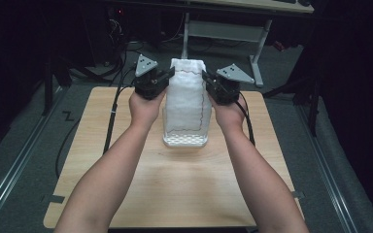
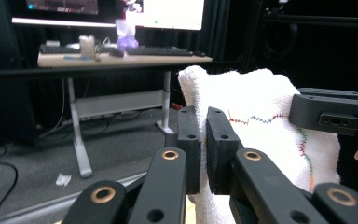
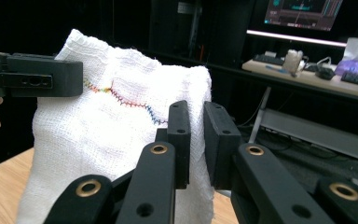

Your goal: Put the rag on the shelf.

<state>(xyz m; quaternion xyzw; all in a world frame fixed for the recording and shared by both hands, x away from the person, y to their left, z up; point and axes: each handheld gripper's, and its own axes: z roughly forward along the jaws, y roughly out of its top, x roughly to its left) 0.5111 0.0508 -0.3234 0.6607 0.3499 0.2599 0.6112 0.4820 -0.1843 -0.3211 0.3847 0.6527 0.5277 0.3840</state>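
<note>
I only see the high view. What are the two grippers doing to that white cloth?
Observer: The left gripper has its jaws nearly closed on the white cloth's edge.
Child: And the other one?
Observer: The right gripper pinches the opposite edge, jaws nearly closed too.
Child: What's the squiggly line?
Observer: Rainbow-coloured zigzag stitching.
Child: What's far behind?
Observer: A desk with keyboards, under lit screens.

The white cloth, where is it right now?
In the high view the white cloth hangs over the far middle of the wooden table, held up between the left tongs and right tongs, each pinching a top corner.
</note>
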